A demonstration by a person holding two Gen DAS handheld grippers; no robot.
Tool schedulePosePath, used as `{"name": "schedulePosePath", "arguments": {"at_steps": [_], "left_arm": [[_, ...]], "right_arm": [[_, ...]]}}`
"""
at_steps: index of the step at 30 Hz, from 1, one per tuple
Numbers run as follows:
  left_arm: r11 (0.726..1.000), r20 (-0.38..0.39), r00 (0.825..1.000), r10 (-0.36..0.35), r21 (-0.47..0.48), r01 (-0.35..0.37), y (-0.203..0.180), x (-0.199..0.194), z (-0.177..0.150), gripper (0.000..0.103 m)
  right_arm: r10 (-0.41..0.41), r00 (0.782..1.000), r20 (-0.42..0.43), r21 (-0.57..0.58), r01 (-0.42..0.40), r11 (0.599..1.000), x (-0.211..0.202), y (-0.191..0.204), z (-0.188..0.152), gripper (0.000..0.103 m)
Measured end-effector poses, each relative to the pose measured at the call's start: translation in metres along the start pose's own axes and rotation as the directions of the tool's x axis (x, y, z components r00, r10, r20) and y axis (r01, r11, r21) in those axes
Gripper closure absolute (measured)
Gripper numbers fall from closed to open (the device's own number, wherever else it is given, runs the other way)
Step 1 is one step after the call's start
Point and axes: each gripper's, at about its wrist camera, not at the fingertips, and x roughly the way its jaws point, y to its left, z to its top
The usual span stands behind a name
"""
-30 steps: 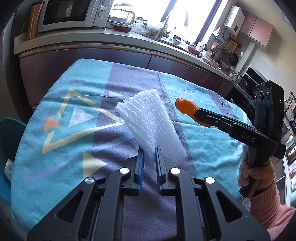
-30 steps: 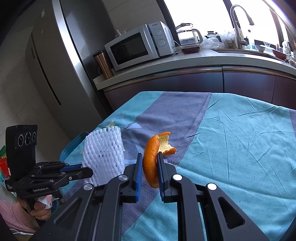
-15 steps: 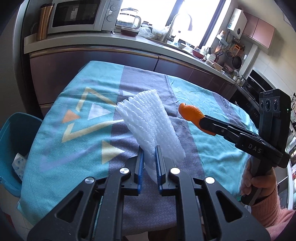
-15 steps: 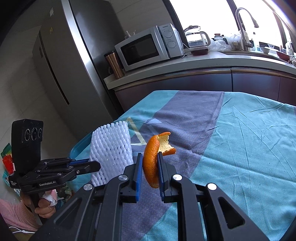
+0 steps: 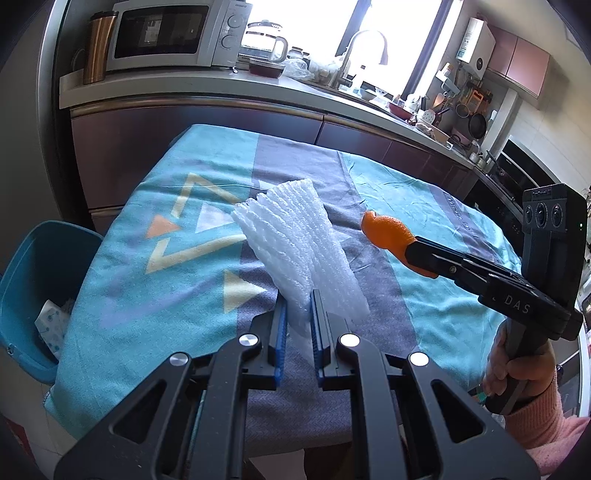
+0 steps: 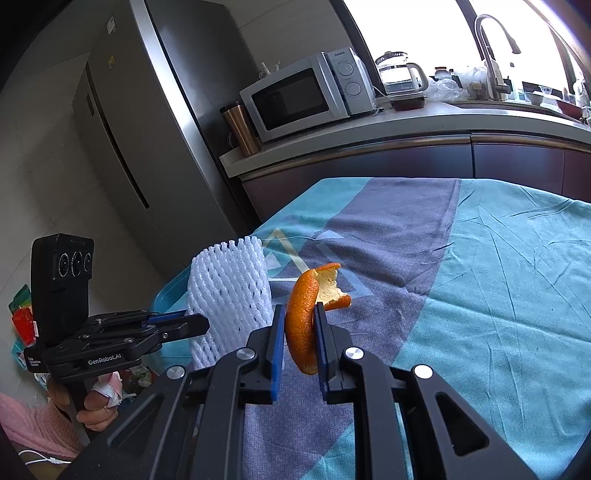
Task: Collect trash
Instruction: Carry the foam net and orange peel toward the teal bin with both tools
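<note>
My left gripper (image 5: 298, 325) is shut on a white foam fruit net (image 5: 295, 243) and holds it above the table's near edge. The net also shows in the right wrist view (image 6: 229, 295), with the left gripper (image 6: 199, 325) beside it. My right gripper (image 6: 299, 332) is shut on a curled orange peel (image 6: 306, 314), held above the table. In the left wrist view the peel (image 5: 386, 232) sticks out of the right gripper (image 5: 417, 251) to the right of the net. A blue trash bin (image 5: 33, 280) with paper in it stands on the floor left of the table.
The table is covered by a teal and grey cloth (image 5: 177, 258). Behind it runs a kitchen counter (image 5: 184, 92) with a microwave (image 5: 177, 33), a kettle and a sink. A steel fridge (image 6: 122, 122) stands at the left. The bin's rim (image 6: 166, 295) shows behind the net.
Both grippers have drawn back and to the left from the table with their loads. The blue bin has come into the left wrist view.
</note>
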Motion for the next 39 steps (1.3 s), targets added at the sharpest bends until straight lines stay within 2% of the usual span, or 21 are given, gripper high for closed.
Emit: {"name": "schedulePosePath", "arguments": {"at_steps": [39], "left_arm": [[0.999, 0.062, 0.998, 0.024, -0.035, -0.022, 0.026, -0.040, -0.011, 0.091]], "right_arm": [[0.091, 0.996, 0.002, 0.015, -0.091, 0.996, 0.016, 0.029, -0.010, 0.089]]}}
